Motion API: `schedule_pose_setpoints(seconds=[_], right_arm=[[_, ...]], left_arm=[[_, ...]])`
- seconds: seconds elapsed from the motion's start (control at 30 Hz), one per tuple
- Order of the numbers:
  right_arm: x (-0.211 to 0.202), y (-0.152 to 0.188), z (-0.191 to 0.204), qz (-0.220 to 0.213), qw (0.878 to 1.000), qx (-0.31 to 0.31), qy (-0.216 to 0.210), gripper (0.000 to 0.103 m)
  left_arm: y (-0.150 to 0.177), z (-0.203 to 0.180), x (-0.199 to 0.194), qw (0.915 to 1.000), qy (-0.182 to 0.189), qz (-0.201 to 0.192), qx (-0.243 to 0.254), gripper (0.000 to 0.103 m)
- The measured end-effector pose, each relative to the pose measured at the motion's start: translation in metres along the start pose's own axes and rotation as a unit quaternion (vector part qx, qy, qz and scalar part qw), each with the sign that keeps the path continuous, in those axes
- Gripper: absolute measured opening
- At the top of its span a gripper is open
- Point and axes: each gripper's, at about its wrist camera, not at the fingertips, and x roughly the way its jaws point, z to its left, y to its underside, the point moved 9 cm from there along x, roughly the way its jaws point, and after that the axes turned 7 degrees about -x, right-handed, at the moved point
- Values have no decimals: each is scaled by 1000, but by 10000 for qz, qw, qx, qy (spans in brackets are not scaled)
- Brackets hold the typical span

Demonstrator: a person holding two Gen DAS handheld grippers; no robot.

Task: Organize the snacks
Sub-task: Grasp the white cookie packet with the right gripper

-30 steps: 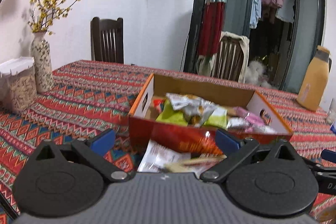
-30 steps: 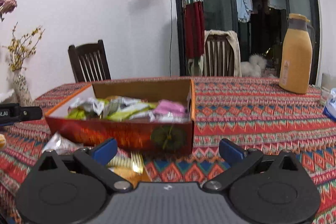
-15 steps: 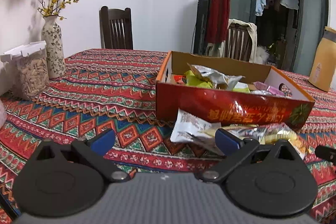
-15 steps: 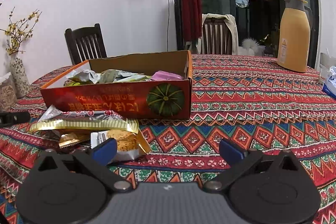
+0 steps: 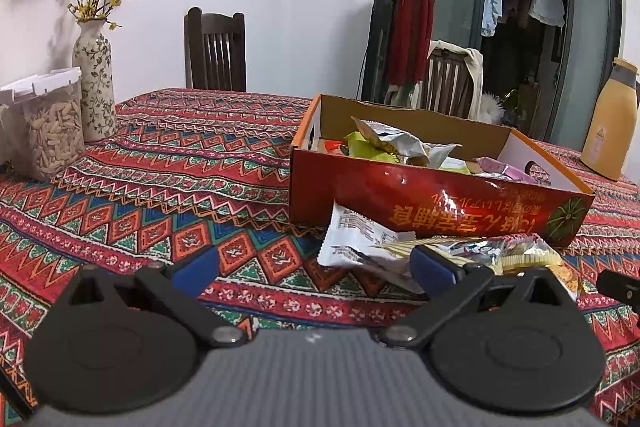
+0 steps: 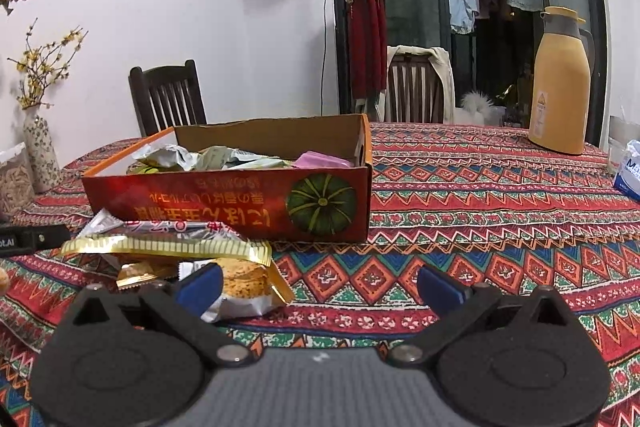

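I hold both grippers low over the table (image 5: 168, 187), which is covered in a red patterned cloth. My left gripper (image 5: 314, 267) has its blue-tipped fingers (image 5: 196, 269) spread wide with nothing between them; the right-hand fingertip sits just in front of the loose snack packets. My right gripper (image 6: 318, 287) is also wide open and empty, its left fingertip just before a cookie packet (image 6: 244, 285).

The snack box (image 5: 436, 195), red with a pumpkin printed on its near side, stands in the middle of the table and already holds several wrappers, among them a silver crumpled bag (image 5: 394, 145) and a pink packet (image 6: 322, 159). On the cloth against its near side lies a small pile: a white packet (image 5: 354, 241), a gold-edged wrapper (image 6: 168, 247) and the cookie packet nearest me.

At the far left stand a flowered vase (image 5: 95, 87) and a clear jar (image 5: 50, 135); at the far right, an orange thermos (image 6: 560, 87).
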Motion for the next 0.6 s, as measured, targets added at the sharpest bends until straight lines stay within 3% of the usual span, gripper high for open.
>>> schedule_pose_setpoints(seconds=[0.23, 0.6], right_arm=[[4, -12, 22, 93, 9995, -126, -263, 103], [55, -4, 47, 978, 9926, -639, -334, 103]], left_arm=[[-1, 5, 0, 9998, 68, 17, -159, 103], [0, 6, 0, 9995, 151, 61, -269, 103]])
